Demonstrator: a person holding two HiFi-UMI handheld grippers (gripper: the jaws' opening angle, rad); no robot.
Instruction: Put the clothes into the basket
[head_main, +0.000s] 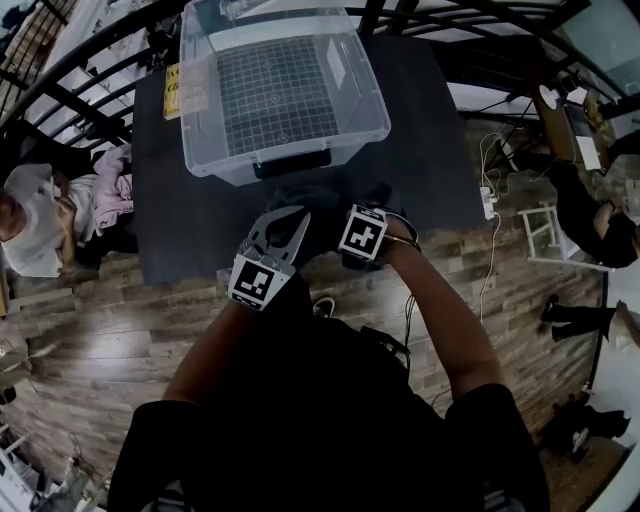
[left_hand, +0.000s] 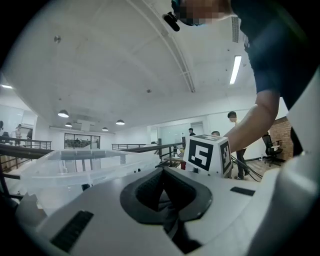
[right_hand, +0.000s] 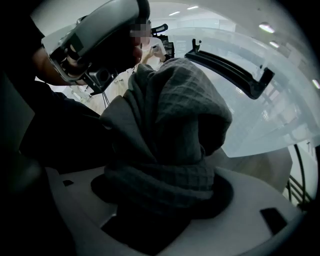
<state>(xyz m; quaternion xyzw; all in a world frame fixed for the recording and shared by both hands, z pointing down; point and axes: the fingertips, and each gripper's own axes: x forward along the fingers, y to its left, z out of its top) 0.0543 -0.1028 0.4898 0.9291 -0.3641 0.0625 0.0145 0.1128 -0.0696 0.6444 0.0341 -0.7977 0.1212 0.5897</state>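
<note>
Right gripper (right_hand: 160, 200) fingers were clamped on a bunched dark grey waffle-knit garment (right_hand: 170, 115). Left gripper (head_main: 283, 228) fingers stood apart, just beside. Clear plastic bin (head_main: 205, 150) with black handle (head_main: 291, 163) sat just beyond them on the dark tabletop (head_main: 170, 200); pink clothes (head_main: 113, 195) lay well left.

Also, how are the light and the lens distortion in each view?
Head view: strong fisheye, edges bend. Left gripper view: bright ceiling lamp, near parts soft. Right gripper view: dim, grey cloth fills it; lamp glare on the clear bin.
</note>
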